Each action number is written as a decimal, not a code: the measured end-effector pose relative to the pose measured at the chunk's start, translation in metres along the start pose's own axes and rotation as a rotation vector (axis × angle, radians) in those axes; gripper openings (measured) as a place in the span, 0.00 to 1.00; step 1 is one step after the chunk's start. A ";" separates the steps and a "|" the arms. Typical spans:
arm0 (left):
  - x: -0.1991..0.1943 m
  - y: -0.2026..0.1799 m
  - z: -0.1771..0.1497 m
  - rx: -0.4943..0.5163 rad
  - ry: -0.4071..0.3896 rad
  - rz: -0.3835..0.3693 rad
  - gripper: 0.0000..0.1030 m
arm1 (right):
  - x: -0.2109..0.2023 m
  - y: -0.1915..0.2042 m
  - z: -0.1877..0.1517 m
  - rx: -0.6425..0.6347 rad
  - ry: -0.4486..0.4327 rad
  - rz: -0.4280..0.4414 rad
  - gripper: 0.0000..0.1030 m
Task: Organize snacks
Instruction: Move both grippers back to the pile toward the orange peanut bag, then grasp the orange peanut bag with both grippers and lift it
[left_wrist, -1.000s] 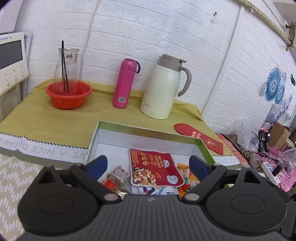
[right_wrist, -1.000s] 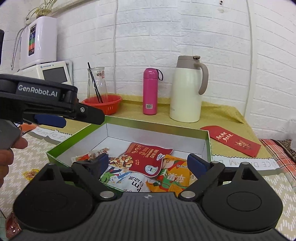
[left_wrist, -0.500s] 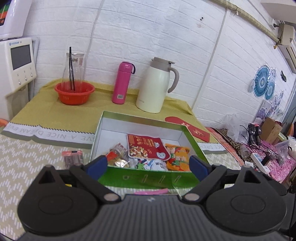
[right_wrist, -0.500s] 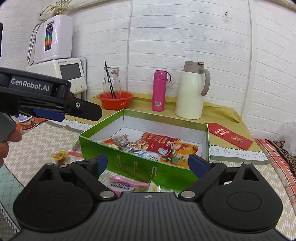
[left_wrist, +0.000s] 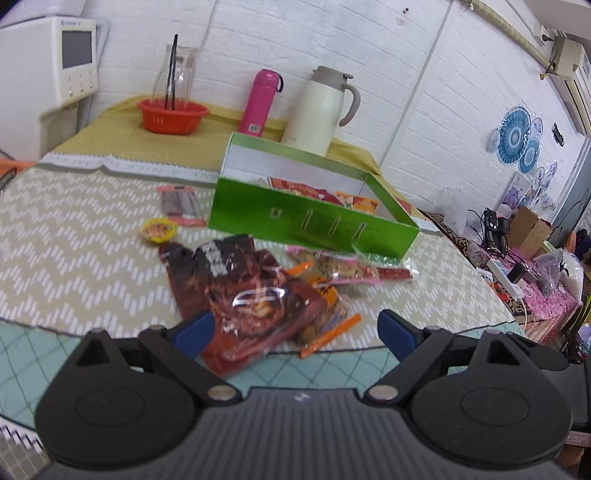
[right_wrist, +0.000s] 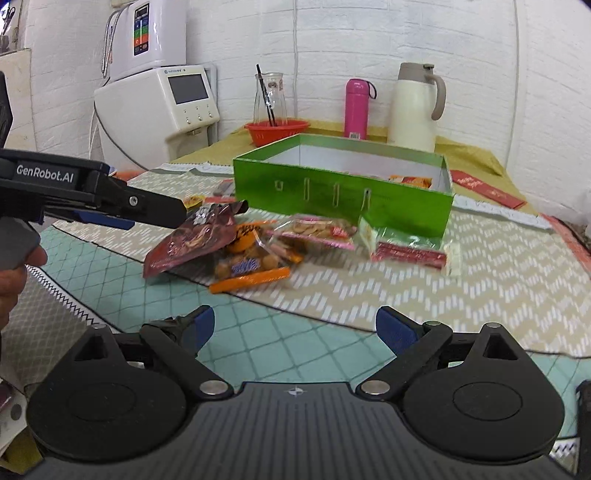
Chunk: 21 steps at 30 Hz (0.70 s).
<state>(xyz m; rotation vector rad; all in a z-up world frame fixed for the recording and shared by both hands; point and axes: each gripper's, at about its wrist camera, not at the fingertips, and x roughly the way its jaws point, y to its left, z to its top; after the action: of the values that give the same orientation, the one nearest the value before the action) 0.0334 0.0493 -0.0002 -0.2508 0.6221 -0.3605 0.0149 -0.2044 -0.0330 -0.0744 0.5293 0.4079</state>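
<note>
snacks for sorting lie loose on the bench in front of the green box (right_wrist: 343, 192), which stands toward the bench's far edge with some packets already inside. loose near the front edge: one dark red packet (left_wrist: 243, 291), overlapping one orange-trimmed clear bag (right_wrist: 251, 262); one pink-edged cracker bag (right_wrist: 314, 230); one green-and-red packet (right_wrist: 410, 247) just beside the box's front wall. farther left: one small yellow cup snack (left_wrist: 158, 229) and one grey-and-pink packet (left_wrist: 180, 201). six loose items in all; the count inside the box cannot be told.

left gripper (left_wrist: 295, 328): fingers spread, holding nothing, over the dark red packet. right gripper (right_wrist: 293, 328): fingers spread, empty, near the front edge.

risks, as judged: closing on the dark red packet may also catch the bag beneath it, dragging both; glossy film may slip from the fingers; a low carry could snag the box's front wall.

behind the box: one pink flask (right_wrist: 356, 109), one cream jug (right_wrist: 415, 107), one red basket (right_wrist: 277, 130).
</note>
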 end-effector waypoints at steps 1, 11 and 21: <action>-0.001 0.002 -0.007 -0.003 0.007 -0.004 0.88 | 0.003 0.002 -0.002 0.006 0.006 0.018 1.00; -0.009 0.037 -0.034 -0.088 0.044 0.009 0.88 | 0.045 0.027 0.017 -0.163 -0.028 0.073 1.00; -0.010 0.039 -0.030 -0.080 0.053 -0.059 0.85 | 0.060 0.029 0.020 -0.186 -0.010 0.076 0.98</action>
<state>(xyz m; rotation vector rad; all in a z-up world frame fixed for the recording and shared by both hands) 0.0177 0.0852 -0.0314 -0.3376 0.6828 -0.4003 0.0602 -0.1527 -0.0452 -0.2317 0.4842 0.5312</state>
